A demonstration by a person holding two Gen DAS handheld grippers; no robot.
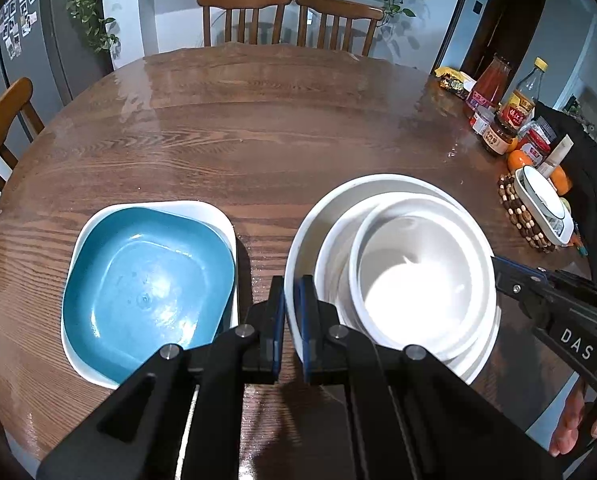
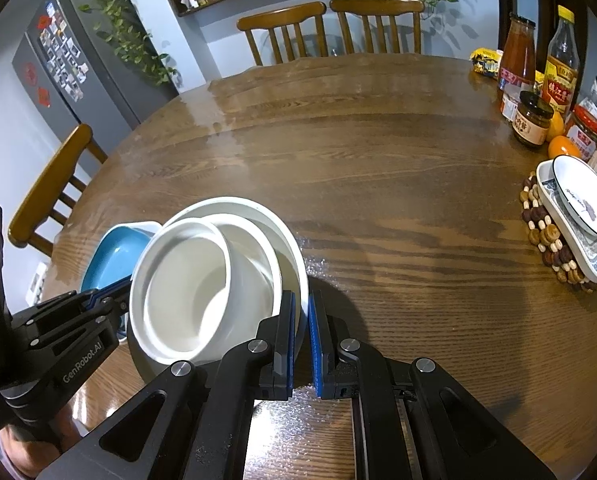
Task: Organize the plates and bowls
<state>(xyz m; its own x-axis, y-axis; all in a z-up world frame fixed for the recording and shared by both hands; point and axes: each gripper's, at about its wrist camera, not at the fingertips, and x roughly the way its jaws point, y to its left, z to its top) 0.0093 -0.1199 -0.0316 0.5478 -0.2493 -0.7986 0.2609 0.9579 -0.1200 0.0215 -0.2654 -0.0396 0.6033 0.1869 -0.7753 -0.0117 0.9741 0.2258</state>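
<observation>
Nearest to me, both tools are clenched on the rim of the big bowl [image 1: 298,240]. The left tool [image 1: 290,320] pinches the rim on its left side, and the right tool [image 2: 301,336] pinches the opposite side, one pad inside the wall and one outside. I think I hold it from both sides because this stack is heavy and one thin rim grip would let it tip. Inside the big bowl sit two smaller white bowls [image 1: 418,264], nested but leaning (in the right view they clearly tilt toward the left tool), so I judge any lift must stay level and slow.

Just beside the stack, on the left, the blue dish [image 1: 146,276] rests inside a white square dish [image 1: 222,220]; this pair looks already sorted.

Farther on the bench [image 1: 278,120], at the right edge, a small plate [image 2: 584,200] lies on a patterned tray [image 2: 590,256] over a bead mat [image 2: 546,236], well apart from the stack. Behind it stand jars and bottles [image 2: 560,60].
</observation>
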